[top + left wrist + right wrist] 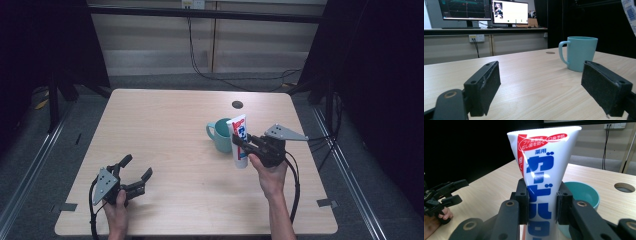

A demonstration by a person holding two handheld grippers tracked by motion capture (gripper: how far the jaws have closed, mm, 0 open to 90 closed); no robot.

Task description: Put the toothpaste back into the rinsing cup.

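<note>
Toothpaste tube [240,140], white with blue and red lettering, stands upright in the right gripper [243,145], toward the right edge of the tabletop [170,130] and about midway between its far and near edges. In the right gripper view the two black jaws are closed on the tube's [541,192] middle, pads pressing its sides, with the wide crimped end fanning out above them. Just beside the tube, on its far side, sits a teal mug [220,134], handle pointing toward the left edge; whether tube and mug touch cannot be told.

Near the front left corner, the left gripper [137,172] rests low in the person's hand, its jaws spread wide with nothing between them. In the left gripper view the mug [579,53] stands well beyond those open jaws.

Judging by its look, the tube is light, soft-walled plastic with a slick surface. It probably dents under pressure and could slide through the pads. A firm but gentle hold around the middle, as now, seems best; the flat crimped end is stiffer, while the cap end lies hidden below the jaws.
</note>
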